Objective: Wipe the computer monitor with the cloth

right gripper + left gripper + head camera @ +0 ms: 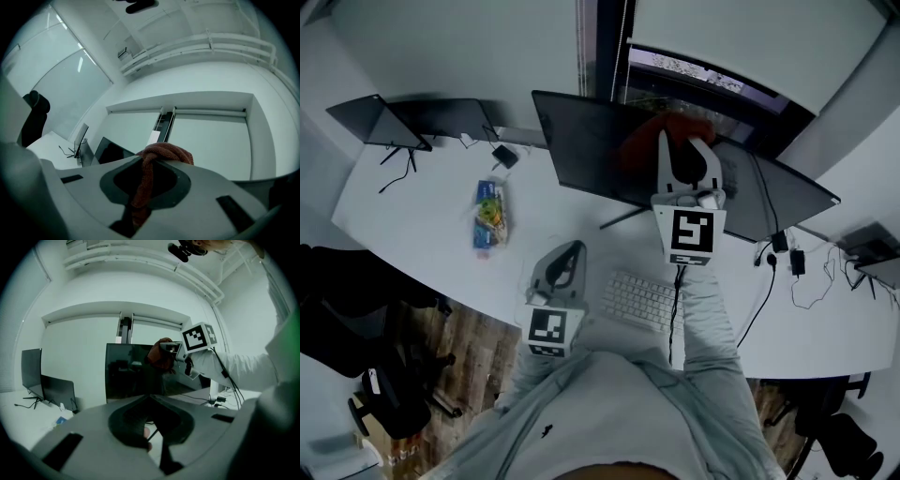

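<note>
Clutter at the far left looks harmless to us: two smaller dark screens (377,122) stand at the back of the white surface (422,234), and a colourful packet (490,216) lies flat, well apart from the work. Next comes our left tool (572,249), jaws together on nothing, held low over the surface just left of the keyboard (639,301); we read that as parking it out of the way, since one tool is enough for wiping. Behind the keyboard stands the computer monitor (591,141), wide and dark, on a thin stand (623,217). Our right tool (680,150) is held up at its upper edge, jaws clamped on the reddish cloth (686,127), which bunches past the tips so that fabric, not hard jaw, meets the panel; in the left gripper view the cloth sits against the screen's upper right part, though we cannot tell how firmly. A fold trails down between the jaws in the right gripper view, so the grip seems deep. Farther right, cables (762,291) and a plug block (797,261) lie on the surface below the monitor's right end; a low sweep there could snag them, and a hard push might rock the monitor on its stand.
</note>
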Demonstrator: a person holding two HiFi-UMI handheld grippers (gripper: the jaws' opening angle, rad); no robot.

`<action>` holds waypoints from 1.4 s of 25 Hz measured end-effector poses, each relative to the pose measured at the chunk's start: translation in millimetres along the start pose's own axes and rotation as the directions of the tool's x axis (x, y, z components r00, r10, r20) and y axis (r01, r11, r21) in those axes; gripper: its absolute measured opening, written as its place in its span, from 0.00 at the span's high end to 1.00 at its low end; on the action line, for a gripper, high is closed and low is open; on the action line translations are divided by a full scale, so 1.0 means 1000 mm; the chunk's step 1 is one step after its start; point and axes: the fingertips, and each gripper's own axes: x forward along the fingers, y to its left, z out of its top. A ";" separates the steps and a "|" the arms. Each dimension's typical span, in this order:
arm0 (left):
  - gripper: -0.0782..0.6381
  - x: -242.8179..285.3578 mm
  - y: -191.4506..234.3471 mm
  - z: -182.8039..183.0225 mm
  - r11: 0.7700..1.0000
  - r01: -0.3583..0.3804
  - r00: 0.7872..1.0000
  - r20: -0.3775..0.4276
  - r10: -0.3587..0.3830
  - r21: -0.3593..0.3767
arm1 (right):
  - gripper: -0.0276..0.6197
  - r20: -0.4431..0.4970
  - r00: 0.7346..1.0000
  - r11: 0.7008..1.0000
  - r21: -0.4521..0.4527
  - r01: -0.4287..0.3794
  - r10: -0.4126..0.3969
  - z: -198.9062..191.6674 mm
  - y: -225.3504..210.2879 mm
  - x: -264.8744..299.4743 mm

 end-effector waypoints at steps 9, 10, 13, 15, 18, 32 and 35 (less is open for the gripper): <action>0.86 0.017 -0.027 0.003 0.996 0.083 0.997 0.003 -0.083 0.016 | 0.88 -0.036 0.994 0.990 0.099 0.102 -0.098 -0.028 -0.066 -0.050; 0.86 0.020 -0.030 0.003 0.996 0.093 0.996 0.003 -0.093 0.015 | 0.88 -0.038 0.993 0.986 0.113 0.119 -0.116 -0.030 -0.075 -0.057; 0.86 0.028 -0.041 0.002 0.993 0.117 0.993 0.001 -0.117 0.008 | 0.88 -0.047 0.985 0.977 0.130 0.170 -0.165 -0.036 -0.104 -0.074; 0.86 0.034 -0.051 0.002 0.990 0.141 0.990 -0.002 -0.141 0.011 | 0.88 -0.050 0.980 0.970 0.136 0.200 -0.195 -0.040 -0.124 -0.087; 0.86 0.041 -0.065 0.004 0.985 0.174 0.985 -0.002 -0.174 0.011 | 0.88 -0.057 0.968 0.958 0.138 0.251 -0.245 -0.046 -0.153 -0.107; 0.86 0.056 -0.090 0.001 0.974 0.225 0.974 -0.007 -0.225 -0.003 | 0.88 -0.134 0.889 0.890 0.077 0.450 -0.438 -0.068 -0.267 -0.189; 0.86 0.058 -0.094 0.001 0.973 0.230 0.973 -0.007 -0.230 -0.004 | 0.88 -0.145 0.880 0.884 0.055 0.464 -0.453 -0.069 -0.279 -0.195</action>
